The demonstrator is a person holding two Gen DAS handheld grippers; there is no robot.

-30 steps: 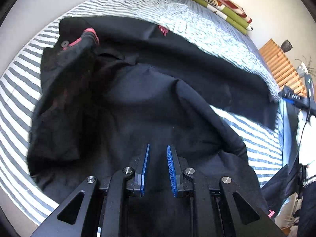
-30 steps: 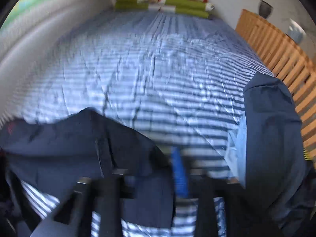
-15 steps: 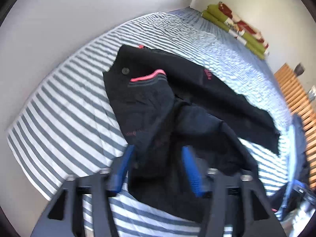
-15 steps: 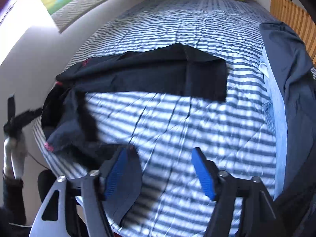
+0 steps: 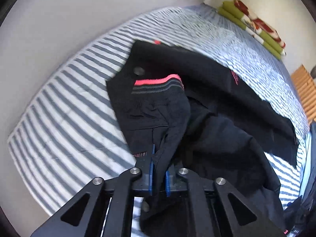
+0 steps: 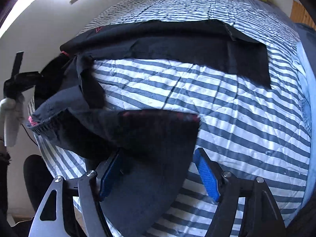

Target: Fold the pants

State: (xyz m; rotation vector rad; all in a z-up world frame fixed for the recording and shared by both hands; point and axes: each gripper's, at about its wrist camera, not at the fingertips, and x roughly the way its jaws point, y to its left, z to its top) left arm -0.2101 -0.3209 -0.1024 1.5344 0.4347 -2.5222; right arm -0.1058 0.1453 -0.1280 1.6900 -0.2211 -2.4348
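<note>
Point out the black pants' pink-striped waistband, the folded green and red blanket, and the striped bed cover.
Pink-striped waistband (image 5: 158, 86): left wrist view, on the pink band.
Folded green and red blanket (image 5: 254, 24): left wrist view, on its top fold.
Blue and white striped bed cover (image 6: 227, 108): right wrist view, on a bare patch.

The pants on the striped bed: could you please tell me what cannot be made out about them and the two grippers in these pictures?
- Left wrist view: the left gripper is shut on the pants; fabric draped over it hides the fingertips.
- Left wrist view: the far leg's end is blurred, and the right edge cuts off the near leg.
- Right wrist view: pants fabric lies between the closing jaws of the right gripper; whether the pads touch it is unclear.
- Right wrist view: the bed hides the floor.
</note>
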